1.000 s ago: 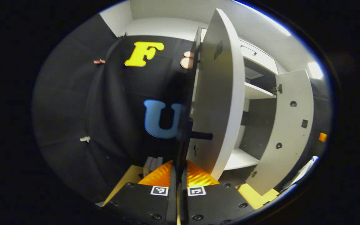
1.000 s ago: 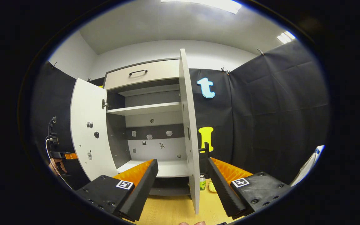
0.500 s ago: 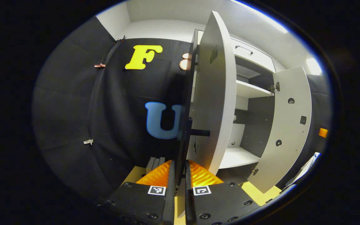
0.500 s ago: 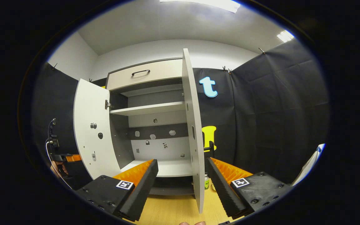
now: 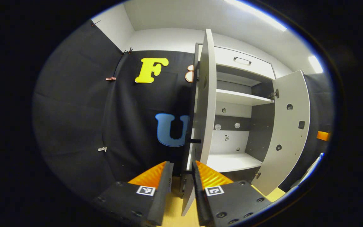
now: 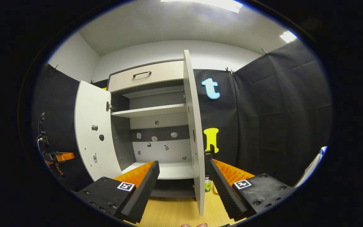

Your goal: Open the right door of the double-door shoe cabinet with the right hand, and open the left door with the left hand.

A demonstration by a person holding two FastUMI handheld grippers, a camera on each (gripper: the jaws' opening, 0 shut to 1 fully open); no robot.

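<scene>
both doors swung out | my left tool [image 5: 181,176] gapes narrowly astride left door [image 5: 207,94] edge, contact hard to tell | right tool [image 6: 183,183] wide apart around right door [image 6: 194,126]

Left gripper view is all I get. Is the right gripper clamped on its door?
Observer: No. The right gripper is open, with the right door edge between its spread fingers.
Operator: Where's that door's handle?
Observer: A dark handle sticks out of the door's outer face, just above one fingertip.
Operator: Anything behind that door?
Observer: A small bottle stands on the wooden surface there, next to a yellow object.
</scene>
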